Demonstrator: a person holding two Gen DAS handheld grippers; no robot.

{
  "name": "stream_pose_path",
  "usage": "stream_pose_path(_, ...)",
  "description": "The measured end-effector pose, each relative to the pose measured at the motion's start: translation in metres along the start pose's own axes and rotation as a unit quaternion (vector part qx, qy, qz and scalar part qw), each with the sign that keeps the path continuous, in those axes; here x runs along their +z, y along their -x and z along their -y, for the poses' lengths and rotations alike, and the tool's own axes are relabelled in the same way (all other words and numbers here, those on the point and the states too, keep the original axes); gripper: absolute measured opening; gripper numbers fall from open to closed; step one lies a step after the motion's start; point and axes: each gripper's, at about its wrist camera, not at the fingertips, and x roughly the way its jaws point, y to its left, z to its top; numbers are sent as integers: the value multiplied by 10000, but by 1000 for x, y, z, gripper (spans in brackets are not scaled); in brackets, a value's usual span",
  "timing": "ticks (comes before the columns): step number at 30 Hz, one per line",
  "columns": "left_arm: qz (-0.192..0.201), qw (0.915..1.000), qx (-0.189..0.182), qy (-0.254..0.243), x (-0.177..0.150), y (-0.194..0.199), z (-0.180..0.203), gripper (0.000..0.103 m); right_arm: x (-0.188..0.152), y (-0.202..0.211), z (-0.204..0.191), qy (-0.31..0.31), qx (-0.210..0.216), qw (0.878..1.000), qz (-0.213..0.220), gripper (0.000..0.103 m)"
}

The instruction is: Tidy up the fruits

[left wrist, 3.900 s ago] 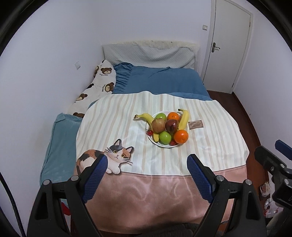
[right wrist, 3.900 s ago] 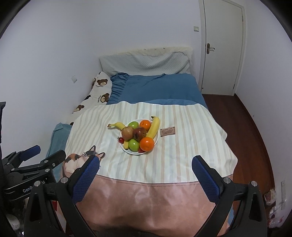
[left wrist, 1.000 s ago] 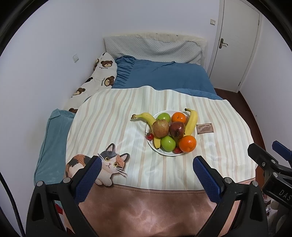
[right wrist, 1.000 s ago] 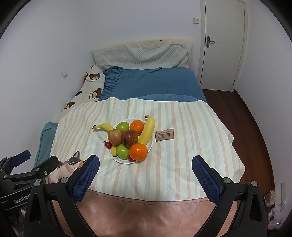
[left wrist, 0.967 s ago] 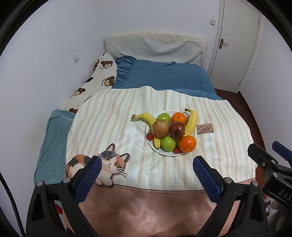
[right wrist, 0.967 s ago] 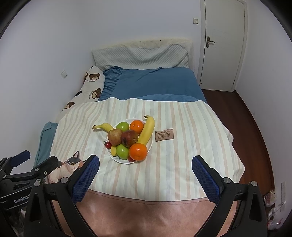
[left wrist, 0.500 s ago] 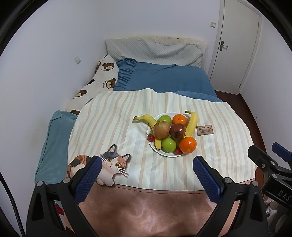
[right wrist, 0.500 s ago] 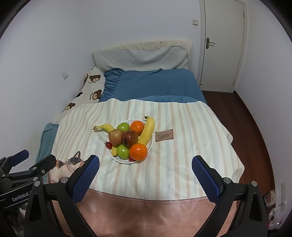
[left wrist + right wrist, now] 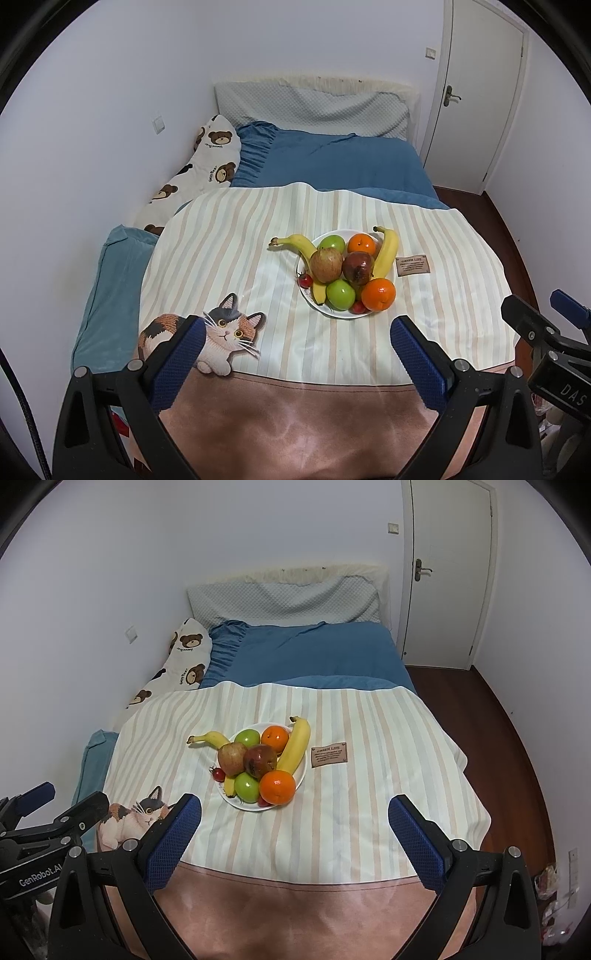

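Note:
A white plate (image 9: 341, 314) (image 9: 301, 771) sits mid-bed on a striped blanket (image 9: 229, 251) (image 9: 388, 738). It holds two bananas (image 9: 386, 251) (image 9: 295, 744), two oranges (image 9: 378, 294) (image 9: 277, 786), two green apples (image 9: 340, 293) (image 9: 246, 786), a brownish apple (image 9: 325, 264), a dark red fruit (image 9: 357, 267) (image 9: 260, 760) and small red fruits (image 9: 305, 280) (image 9: 218, 774). My left gripper (image 9: 293, 347) hangs open over the blanket's near edge, well short of the plate. My right gripper (image 9: 295, 825) is open too, just in front of the plate.
A cat picture (image 9: 221, 338) marks the blanket's near left corner and a brown label (image 9: 413, 265) lies right of the plate. Pillows (image 9: 314, 107) line the headboard; a bear-print cushion (image 9: 207, 166) leans on the left wall. A white door (image 9: 447, 572) and wood floor (image 9: 498, 738) are at right.
Both grippers have moved forward and closer to the bed, so the plate of fruit appears larger and nearer. Both stay open; the fruit has not moved.

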Motion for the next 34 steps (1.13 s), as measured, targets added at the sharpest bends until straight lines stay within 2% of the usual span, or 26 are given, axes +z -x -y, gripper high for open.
stream_pose_path(34,156,9999,-25,50,0,13,-1,102,-6,5,0,-36,-17,10000,28,103)
